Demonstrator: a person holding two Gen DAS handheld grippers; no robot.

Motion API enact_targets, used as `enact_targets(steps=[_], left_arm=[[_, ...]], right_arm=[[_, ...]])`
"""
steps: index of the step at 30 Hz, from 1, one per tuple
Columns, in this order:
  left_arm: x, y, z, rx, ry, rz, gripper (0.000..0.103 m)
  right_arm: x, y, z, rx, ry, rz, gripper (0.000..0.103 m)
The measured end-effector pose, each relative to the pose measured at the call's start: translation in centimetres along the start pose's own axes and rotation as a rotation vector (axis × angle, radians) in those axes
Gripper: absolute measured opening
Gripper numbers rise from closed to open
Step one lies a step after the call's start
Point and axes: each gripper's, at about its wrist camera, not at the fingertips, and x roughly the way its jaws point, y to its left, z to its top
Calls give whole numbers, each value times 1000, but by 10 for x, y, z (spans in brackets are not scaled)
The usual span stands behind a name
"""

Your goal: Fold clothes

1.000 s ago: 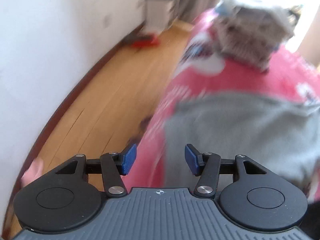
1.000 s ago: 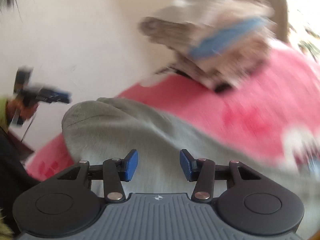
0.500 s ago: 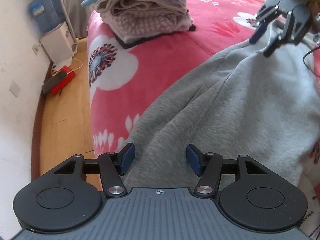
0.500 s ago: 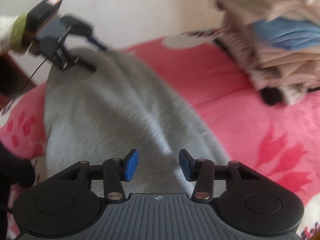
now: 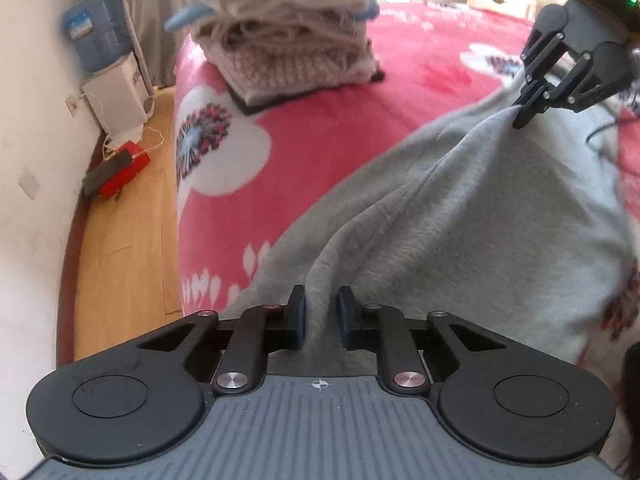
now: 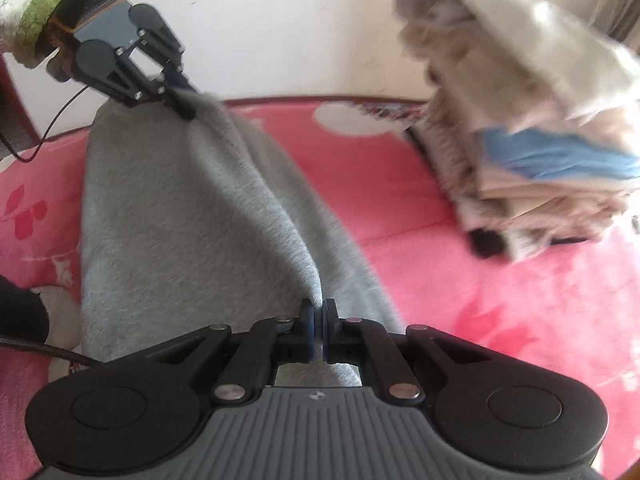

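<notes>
The left gripper (image 5: 319,317) has its jaws drawn narrow on a ridge of the grey garment (image 5: 460,216), the cloth pinched between its blue pads (image 5: 301,316). The right gripper (image 6: 319,334) is clamped almost fully together on another edge of the same garment (image 6: 192,216), with a thin fold caught between its pads. Each gripper shows in the other's view: the right one (image 5: 527,111) at the far upper right of the left view, nipping a raised corner of the cloth; the left one (image 6: 179,95) at the upper left of the right view, holding a corner up, with a green-and-white sleeve (image 6: 30,24) behind it. The garment hangs stretched between the two grips and drapes down onto the pink flowered bedspread (image 5: 304,120). Farther back on the bed stands a stack of folded clothes (image 5: 292,36), blurred, apart from the grey garment. Beyond the bed's left edge lies a wooden floor (image 5: 124,248) with a red box (image 5: 124,168) and a water dispenser (image 5: 108,68) near the wall.
</notes>
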Motion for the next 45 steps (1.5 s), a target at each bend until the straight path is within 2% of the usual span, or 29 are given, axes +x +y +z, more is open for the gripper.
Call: enact_targets(steps=[4, 8, 12, 17, 18, 20, 22, 23, 24, 30, 33, 38, 42, 45], left_arm=[[-7, -3, 19, 37, -43, 9, 11], [8, 2, 32, 52, -50, 10, 11], [27, 1, 30, 90, -19, 19, 11], [50, 0, 16, 104, 25, 79, 14], [51, -1, 13, 106, 29, 82, 14], [51, -4, 13, 117, 32, 101, 16], [46, -6, 17, 125, 37, 119, 25], [43, -5, 19, 122, 35, 125, 33], [38, -3, 21, 117, 33, 128, 37], [12, 14, 39, -28, -6, 153, 40], [7, 9, 54, -103, -53, 105, 42], [34, -36, 79, -93, -83, -29, 42], [70, -82, 96, -38, -66, -70, 42], [92, -106, 102, -10, -58, -55, 42]], right_arm=[[-9, -12, 10, -12, -4, -68, 4], [7, -18, 15, -23, 17, -101, 3], [32, -24, 12, -16, 33, -119, 4], [69, -30, -6, 42, 54, -115, 5], [68, -31, -8, 48, 43, -125, 9], [59, -36, -14, 81, 23, -148, 30], [43, -46, -20, 133, 2, -171, 36], [30, -53, -27, 182, -16, -171, 38], [17, -59, -35, 231, -33, -172, 39], [-66, -79, -116, 617, -95, -355, 39], [-99, -79, -174, 849, -122, -450, 39], [-131, -76, -245, 1043, -108, -597, 39], [-156, -74, -302, 1194, -96, -716, 39], [-146, -72, -303, 1124, -55, -718, 40]])
